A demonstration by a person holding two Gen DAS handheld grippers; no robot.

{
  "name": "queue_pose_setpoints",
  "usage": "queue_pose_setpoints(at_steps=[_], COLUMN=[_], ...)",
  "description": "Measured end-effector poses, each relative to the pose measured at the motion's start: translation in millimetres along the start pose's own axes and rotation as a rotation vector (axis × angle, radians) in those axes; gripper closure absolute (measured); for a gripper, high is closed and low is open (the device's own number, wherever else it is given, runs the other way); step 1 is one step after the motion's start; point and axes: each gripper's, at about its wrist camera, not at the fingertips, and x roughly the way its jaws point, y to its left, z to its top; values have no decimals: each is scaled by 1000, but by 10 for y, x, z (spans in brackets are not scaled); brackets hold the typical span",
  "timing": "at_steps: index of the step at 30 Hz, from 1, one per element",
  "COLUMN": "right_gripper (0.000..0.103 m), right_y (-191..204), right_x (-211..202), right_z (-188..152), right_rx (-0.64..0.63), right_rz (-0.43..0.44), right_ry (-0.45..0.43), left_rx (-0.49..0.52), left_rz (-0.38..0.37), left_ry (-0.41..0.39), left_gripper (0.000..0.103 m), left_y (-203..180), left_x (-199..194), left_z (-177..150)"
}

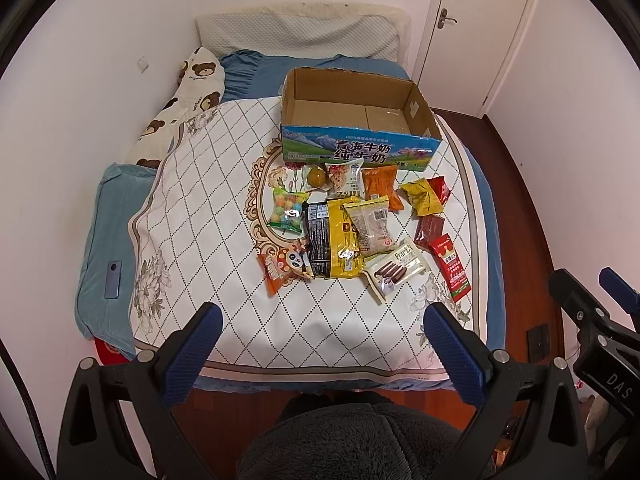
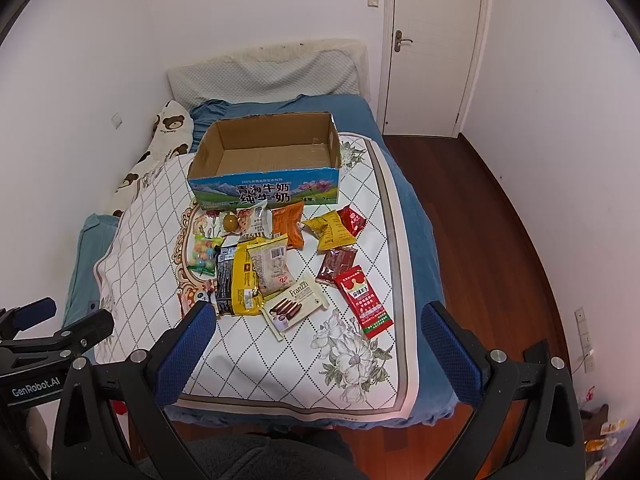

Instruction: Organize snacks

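Several snack packets lie in a loose pile on the patterned bed cover, among them a yellow bag (image 1: 345, 236) (image 2: 245, 280), a white Franzzi wafer pack (image 1: 396, 270) (image 2: 295, 307) and a long red packet (image 1: 451, 266) (image 2: 365, 300). Behind the pile an open cardboard milk box (image 1: 360, 144) (image 2: 266, 186) stands with nothing inside. My left gripper (image 1: 322, 318) hangs open above the bed's near edge, short of the snacks. My right gripper (image 2: 318, 316) is open too, at the same distance, with nothing between its fingers.
A white quilted cover (image 1: 208, 208) lies over a blue sheet (image 2: 416, 216). A phone (image 1: 113, 280) rests on the blue pillow at left. A bear-print pillow (image 1: 192, 92) lies along the wall. Wooden floor (image 2: 480, 208) and a shut door (image 2: 436, 40) are at right. A person's dark fleece garment (image 1: 348, 440) fills the bottom.
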Motion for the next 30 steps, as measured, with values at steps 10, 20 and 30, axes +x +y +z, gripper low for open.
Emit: queue_pose_setpoints(at_steps=[10, 20, 30], right_gripper=[0, 0, 0], right_y=[-69, -316, -121], right_x=[440, 2233, 3952], right_z=[89, -24, -623], right_rx=[-22, 206, 517], right_rz=[9, 120, 253], right_ry=[-28, 292, 610], left_rx=[-35, -47, -76], left_rz=[78, 131, 154], left_ry=[-12, 158, 346], left_gripper=[0, 0, 0], left_y=[58, 117, 231], left_x=[387, 1715, 2741], left_z=[118, 399, 707])
